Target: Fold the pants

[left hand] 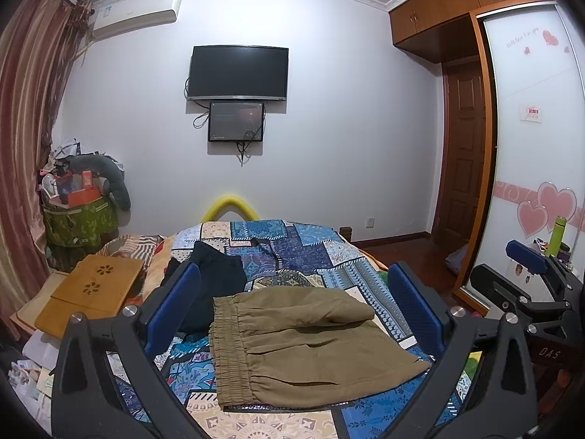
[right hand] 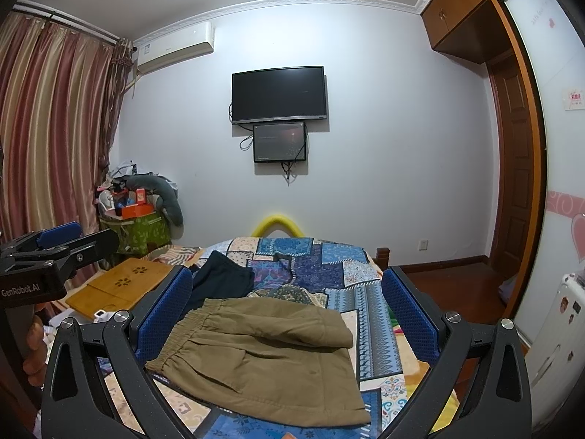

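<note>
Lying folded on the blue patchwork quilt [left hand: 310,252] is a pair of olive-brown cotton pants with a gathered elastic waistband [left hand: 310,347], the waistband turned toward the left side of the bed. The left gripper [left hand: 296,314] is hovering above them with its blue-padded fingers spread wide apart, gripping nothing; the right gripper [right hand: 289,311] is doing the same, jaws wide and empty. A dark navy garment [left hand: 215,278] is lying just beyond the pants, touching their far left corner. The left wrist view is showing a green bottle [left hand: 557,236] by the heart-patterned wardrobe door [left hand: 530,146], hidden from the other camera. The right wrist view is showing more of the striped pink curtain [right hand: 55,128] and the person's hand [right hand: 34,340] on the left gripper's handle. A perforated bamboo lap tray [right hand: 120,285] is resting left of the bed.
</note>
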A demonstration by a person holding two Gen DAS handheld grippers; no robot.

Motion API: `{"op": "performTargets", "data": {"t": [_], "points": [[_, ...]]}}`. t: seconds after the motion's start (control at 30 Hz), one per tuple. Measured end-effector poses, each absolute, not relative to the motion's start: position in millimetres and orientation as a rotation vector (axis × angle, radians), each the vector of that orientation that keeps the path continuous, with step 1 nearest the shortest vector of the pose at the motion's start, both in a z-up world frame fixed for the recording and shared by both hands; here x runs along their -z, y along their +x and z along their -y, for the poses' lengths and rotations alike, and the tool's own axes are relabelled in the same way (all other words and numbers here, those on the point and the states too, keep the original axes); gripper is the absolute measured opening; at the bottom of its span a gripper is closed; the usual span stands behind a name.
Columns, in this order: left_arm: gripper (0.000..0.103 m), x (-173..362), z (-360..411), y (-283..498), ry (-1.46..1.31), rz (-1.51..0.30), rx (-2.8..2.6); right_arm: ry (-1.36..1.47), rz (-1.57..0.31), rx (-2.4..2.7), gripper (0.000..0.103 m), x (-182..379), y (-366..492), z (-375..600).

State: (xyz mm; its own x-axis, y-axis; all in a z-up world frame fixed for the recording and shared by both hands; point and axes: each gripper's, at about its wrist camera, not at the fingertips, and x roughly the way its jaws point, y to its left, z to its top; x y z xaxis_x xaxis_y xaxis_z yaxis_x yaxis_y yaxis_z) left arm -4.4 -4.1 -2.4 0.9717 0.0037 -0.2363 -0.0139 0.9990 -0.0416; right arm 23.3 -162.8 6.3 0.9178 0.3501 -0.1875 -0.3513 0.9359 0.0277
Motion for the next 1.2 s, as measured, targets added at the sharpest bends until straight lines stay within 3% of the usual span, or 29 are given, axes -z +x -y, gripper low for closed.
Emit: {"op": "performTargets", "data": {"t": [1.2], "points": [[0.103, -2.8, 5.4, -2.0, -0.035, -0.239, -0.007, -0.004, -0.197, -0.353, 0.103, 0.7, 22.7, 156.7]]}}
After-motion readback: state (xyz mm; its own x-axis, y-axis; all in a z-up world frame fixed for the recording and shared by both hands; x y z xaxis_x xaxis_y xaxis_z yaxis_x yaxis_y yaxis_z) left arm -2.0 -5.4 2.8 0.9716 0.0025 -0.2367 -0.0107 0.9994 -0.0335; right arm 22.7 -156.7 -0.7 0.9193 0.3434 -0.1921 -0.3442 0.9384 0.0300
